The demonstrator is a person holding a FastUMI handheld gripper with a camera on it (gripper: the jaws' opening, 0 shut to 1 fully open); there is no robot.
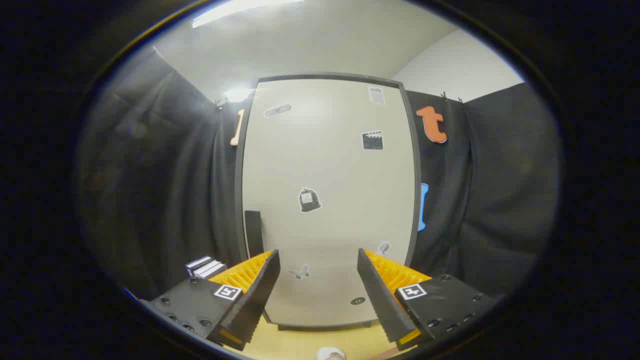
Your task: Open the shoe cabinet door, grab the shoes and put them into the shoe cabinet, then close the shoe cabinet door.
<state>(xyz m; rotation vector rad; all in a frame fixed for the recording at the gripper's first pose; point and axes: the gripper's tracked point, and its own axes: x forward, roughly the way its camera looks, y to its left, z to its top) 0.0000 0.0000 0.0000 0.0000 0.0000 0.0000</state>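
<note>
The shoe cabinet [327, 165] stands straight ahead, a tall pale cupboard with a dark frame. Its door is shut and carries several small stickers. A dark vertical handle [253, 232] sits low on the door's left side, just beyond my left finger. My gripper [317, 260] is open, fingers wide apart, nothing between them, pointing at the lower part of the door. A small white piece, perhaps a shoe's toe [330, 354], peeks out on the wooden floor below the fingers.
Black cloth walls [165, 190] close in on both sides of the cabinet. A small stack of flat boxes [205, 267] lies on the floor left of the cabinet, behind my left finger. Light wooden floor [295, 342] runs beneath the cabinet.
</note>
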